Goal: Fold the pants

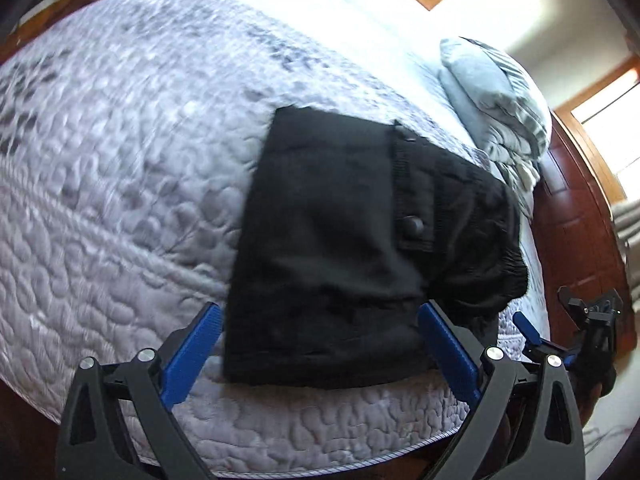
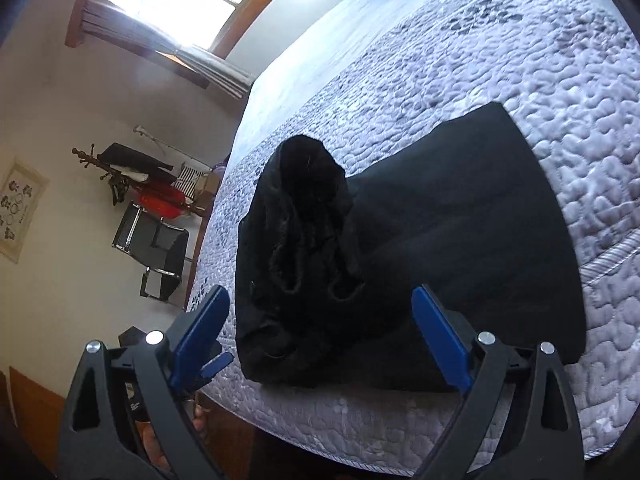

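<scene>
Folded black pants (image 1: 328,248) on quilt (image 1: 120,168)

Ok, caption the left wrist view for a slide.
Open left gripper above folded black pants on a quilted bed.

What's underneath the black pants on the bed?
The black pants lie folded on the grey quilted bedspread. Whatever sits directly beneath the fabric is covered, so only quilt shows around the edges.

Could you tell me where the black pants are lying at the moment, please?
The black pants lie folded on the quilted bedspread near the bed's front edge, just ahead of both grippers in both wrist views, with folded grey laundry beyond them.
</scene>
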A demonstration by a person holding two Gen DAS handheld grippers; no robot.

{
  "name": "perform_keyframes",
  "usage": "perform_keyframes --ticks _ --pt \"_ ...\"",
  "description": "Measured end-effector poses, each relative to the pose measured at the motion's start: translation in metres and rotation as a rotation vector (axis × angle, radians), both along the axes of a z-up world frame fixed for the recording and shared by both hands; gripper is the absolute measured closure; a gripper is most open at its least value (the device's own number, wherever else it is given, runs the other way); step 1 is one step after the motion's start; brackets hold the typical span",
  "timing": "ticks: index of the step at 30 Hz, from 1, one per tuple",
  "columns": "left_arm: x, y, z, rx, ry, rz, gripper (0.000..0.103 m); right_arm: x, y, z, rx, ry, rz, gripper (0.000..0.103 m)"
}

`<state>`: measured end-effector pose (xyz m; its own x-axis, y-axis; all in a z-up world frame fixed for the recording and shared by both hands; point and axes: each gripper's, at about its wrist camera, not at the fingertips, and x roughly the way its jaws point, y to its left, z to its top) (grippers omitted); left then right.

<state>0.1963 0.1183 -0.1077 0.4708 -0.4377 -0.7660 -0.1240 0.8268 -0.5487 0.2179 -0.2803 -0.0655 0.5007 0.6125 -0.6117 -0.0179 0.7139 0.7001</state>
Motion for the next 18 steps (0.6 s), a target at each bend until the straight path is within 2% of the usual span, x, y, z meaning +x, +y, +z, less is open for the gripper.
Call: perform_keyframes --ticks 3,5,10,17,18 --pt "-0.006 0.003 -0.018 -0.073 0.037 0.001 0.004 0.014 0.014 -0.012 0.033 0.041 0.020 0.011" --pt "-0.007 0.006 -0.023 -0.093 0.053 -0.004 0.004 0.024 0.022 -0.020 0.026 0.068 0.033 0.011" --pt "-0.013 0.004 -0.036 -0.117 0.075 -0.018 0.004 0.039 0.037 -0.037 0.039 0.120 0.046 0.011" --pt "-0.010 -0.004 -0.041 -0.102 0.110 -0.040 0.004 0.055 0.048 -0.048 0.087 0.139 0.047 0.010" --pt "-0.010 -0.004 -0.042 -0.104 0.113 -0.040 0.004 0.057 0.050 -0.048 0.087 0.139 0.051 0.013"
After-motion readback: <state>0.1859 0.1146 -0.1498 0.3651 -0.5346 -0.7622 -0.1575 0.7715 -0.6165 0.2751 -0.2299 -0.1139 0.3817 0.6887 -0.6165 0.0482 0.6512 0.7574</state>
